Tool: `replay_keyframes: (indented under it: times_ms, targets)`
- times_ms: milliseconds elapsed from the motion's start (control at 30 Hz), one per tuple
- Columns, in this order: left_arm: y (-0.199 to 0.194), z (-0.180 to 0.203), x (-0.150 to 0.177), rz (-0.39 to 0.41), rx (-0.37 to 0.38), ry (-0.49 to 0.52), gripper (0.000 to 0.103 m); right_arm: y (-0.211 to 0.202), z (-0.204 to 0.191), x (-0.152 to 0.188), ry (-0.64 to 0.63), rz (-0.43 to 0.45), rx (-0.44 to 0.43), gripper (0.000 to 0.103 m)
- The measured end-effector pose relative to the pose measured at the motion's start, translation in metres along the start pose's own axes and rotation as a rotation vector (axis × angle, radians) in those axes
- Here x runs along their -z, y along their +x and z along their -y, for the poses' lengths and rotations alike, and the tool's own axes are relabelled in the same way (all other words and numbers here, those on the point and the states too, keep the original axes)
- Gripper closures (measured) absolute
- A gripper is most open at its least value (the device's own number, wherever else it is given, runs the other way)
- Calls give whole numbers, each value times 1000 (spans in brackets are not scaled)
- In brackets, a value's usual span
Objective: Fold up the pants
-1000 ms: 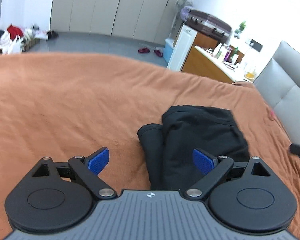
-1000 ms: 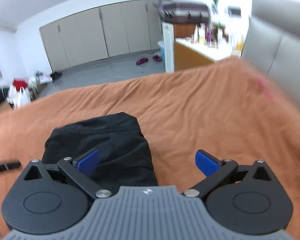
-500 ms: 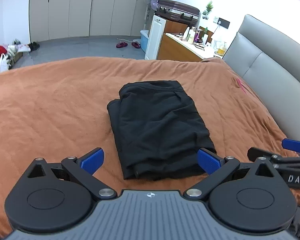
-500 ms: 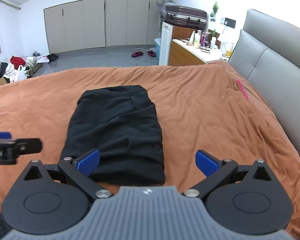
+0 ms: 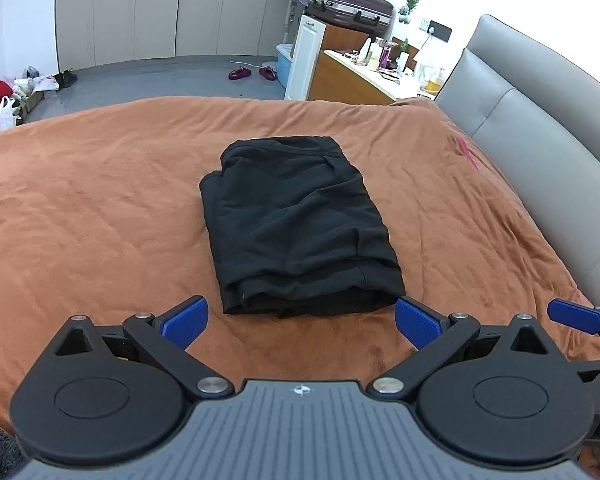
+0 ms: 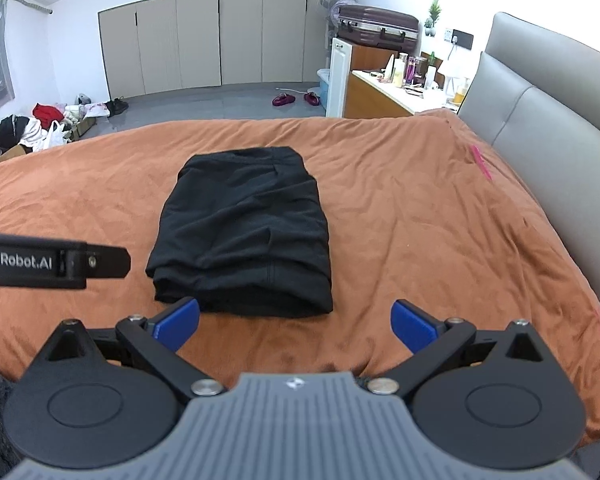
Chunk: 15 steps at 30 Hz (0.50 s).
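Black pants lie folded into a compact rectangle in the middle of the orange bedspread. My left gripper hovers open just short of the bundle's near edge, nothing between its blue pads. My right gripper is also open and empty, pulled back from the near edge of the pants. In the left wrist view the right gripper's blue fingertip shows at the right edge. The left gripper's black body crosses the left side of the right wrist view.
A grey padded headboard runs along the right of the bed. Beyond the bed are a grey floor with slippers, a wooden counter with bottles, a suitcase, beige wardrobes and piled clothes at far left.
Both grippers have drawn back and risen from the pants, which now lie whole in view. Both stayed open; the pants have not moved.
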<state>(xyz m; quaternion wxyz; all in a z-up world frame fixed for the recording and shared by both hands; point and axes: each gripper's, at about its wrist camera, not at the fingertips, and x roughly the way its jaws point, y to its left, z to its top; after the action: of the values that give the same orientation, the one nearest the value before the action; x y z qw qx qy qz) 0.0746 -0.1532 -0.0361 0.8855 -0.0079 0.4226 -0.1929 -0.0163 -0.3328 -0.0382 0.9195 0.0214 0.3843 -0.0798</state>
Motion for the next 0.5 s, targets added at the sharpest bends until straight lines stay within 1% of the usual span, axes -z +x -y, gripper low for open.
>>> replay_keyframes:
  times_ms: [100, 200, 333, 500]
  targets:
    - [-1, 1, 2, -8, -32, 9, 0, 0, -1, 2, -4, -6, -3, 5]
    - [-3, 2, 3, 6, -64, 32, 0, -1, -4, 2, -6, -2, -13, 5]
    - [-4, -1, 2, 0, -47, 23, 0, -2, -7, 2, -12, 2, -14, 5]
    - [-5, -1, 1, 4, -51, 24, 0, -2, -10, 2, -25, 0, -16, 5]
